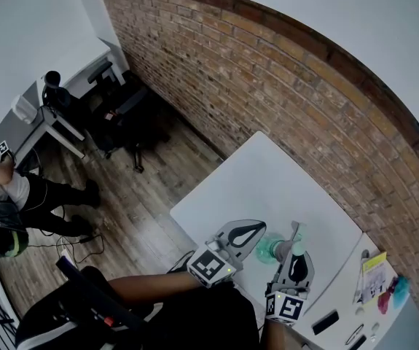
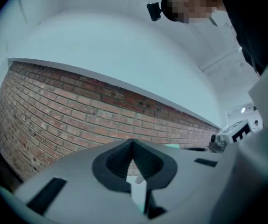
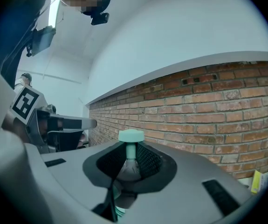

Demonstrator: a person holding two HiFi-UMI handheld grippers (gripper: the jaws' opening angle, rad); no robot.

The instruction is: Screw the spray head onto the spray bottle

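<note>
- The right claw (image 3: 130,163) is shown clamped on the clear shoulder of the bottle (image 3: 129,172). Its jaws are held slightly apart by the bottle.
- The mint-green spray head (image 3: 131,136) is seen on its thin stem directly above the jaws, on top of the bottle. Whether it is threaded home or only resting in the neck cannot be told.
- The left claw (image 2: 134,161) is shown closed, jaws together. Only a pale sliver is seen in the gap, and nothing is plainly held.
- In the head view the bottle is seen between the two claws, over the near part of the white counter (image 1: 267,181). Whether its base rests on the counter cannot be told.
- Risk 1: the bottle is smooth and is gripped on its sloping shoulder, so it may be spun or pushed down through the pads when the head is twisted.
- Risk 2: the threads may be crossed if the head is turned while its stem is tilted from the bottle's axis.
- Risk 3: the left claw must be opened before the head can be gripped. The slim stem may be knocked aside if it is approached with the jaws shut.
- Risk 4: if the grip is lost, the bottle may be dropped off the near edge of the counter.
</note>
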